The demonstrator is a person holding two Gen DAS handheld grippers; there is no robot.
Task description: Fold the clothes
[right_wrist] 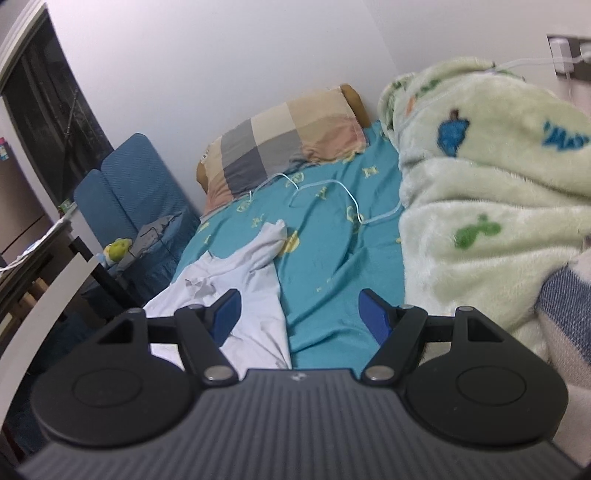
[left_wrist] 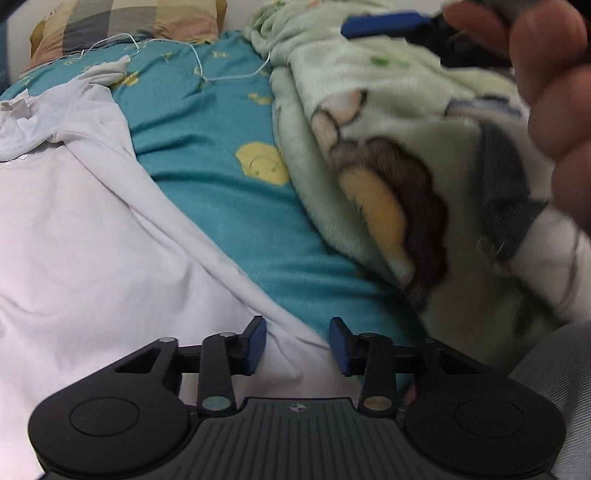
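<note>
A white T-shirt [left_wrist: 92, 229] lies spread on the teal bedsheet [left_wrist: 221, 192], filling the left of the left wrist view. My left gripper [left_wrist: 297, 345] is open, low over the shirt's lower edge, with nothing between its blue pads. In the right wrist view the same shirt [right_wrist: 236, 280] lies on the sheet [right_wrist: 332, 258] with a sleeve pointing toward the pillow. My right gripper [right_wrist: 299, 314] is open and empty, held above the shirt's right edge. It also shows at the top right of the left wrist view [left_wrist: 391, 24], held in a hand.
A pale green fleece blanket [left_wrist: 388, 147] with cartoon prints is heaped along the right side of the bed [right_wrist: 480, 184]. A checked pillow [right_wrist: 288, 140] lies at the head. A thin white cable [right_wrist: 332, 192] loops across the sheet. A blue chair [right_wrist: 129, 192] stands left of the bed.
</note>
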